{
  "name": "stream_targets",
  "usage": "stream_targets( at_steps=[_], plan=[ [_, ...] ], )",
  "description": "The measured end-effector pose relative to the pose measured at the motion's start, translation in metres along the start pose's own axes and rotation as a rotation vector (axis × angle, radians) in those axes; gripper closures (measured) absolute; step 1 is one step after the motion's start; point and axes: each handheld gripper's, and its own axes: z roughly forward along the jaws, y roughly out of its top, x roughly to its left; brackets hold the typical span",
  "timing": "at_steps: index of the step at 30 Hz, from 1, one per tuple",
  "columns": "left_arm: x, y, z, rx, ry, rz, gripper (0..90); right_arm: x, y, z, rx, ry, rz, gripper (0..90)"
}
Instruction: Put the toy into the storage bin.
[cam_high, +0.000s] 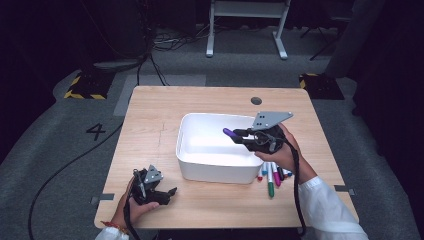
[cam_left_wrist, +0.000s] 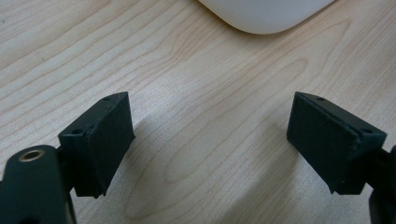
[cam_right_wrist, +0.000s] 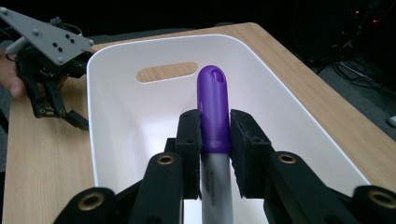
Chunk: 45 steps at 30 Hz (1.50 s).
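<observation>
Right gripper (cam_right_wrist: 215, 140) pinches a purple-capped marker (cam_right_wrist: 214, 112) over the white bin's (cam_right_wrist: 299, 121) right edge, long axis level, cap pointing across the bin; barrel print unreadable. Left gripper (cam_left_wrist: 210, 140), spread, rests near the table's (cam_high: 150, 115) front-left corner.

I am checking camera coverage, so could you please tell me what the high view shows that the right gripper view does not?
The high view alone shows the markers lying on the table beside the bin, the person's white sleeve and the grey floor. The right gripper view alone shows the handle slot in the bin's far wall. Both show the white bin, the purple marker clamped in the right gripper, and the left gripper resting near the bin.
</observation>
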Motion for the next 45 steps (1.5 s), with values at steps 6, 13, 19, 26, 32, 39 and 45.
stream_targets(
  at_steps=[6, 13, 19, 26, 32, 39, 45],
  plan=[
    [0.0, 0.0, 0.0, -0.002, 0.003, 0.002, 14.7, 0.004, -0.002, 0.019, 0.069, 0.039, -0.031, 74.7],
    [0.0, 0.0, 0.0, -0.002, 0.003, 0.002, 14.8, 0.009, -0.006, 0.034, 0.135, 0.069, -0.051, 74.6],
    [0.0, 0.0, 0.0, -0.002, 0.002, 0.001, 14.7, 0.013, -0.008, 0.038, 0.203, 0.136, -0.095, 74.5],
    [0.0, 0.0, 0.0, -0.002, 0.003, 0.002, 14.7, 0.017, -0.012, 0.04, 0.255, 0.194, -0.082, 74.2],
    [0.0, 0.0, 0.0, -0.002, 0.002, 0.002, 14.7, 0.02, -0.012, 0.042, 0.273, 0.188, -0.091, 70.4],
    [0.0, 0.0, 0.0, 0.001, 0.002, 0.001, 14.8, 0.013, -0.013, 0.031, 0.195, 0.127, -0.04, 56.4],
    [0.0, 0.0, 0.0, 0.0, 0.002, -0.001, 14.7, 0.0, -0.014, -0.007, 0.052, 0.02, 0.019, 49.7]
  ],
)
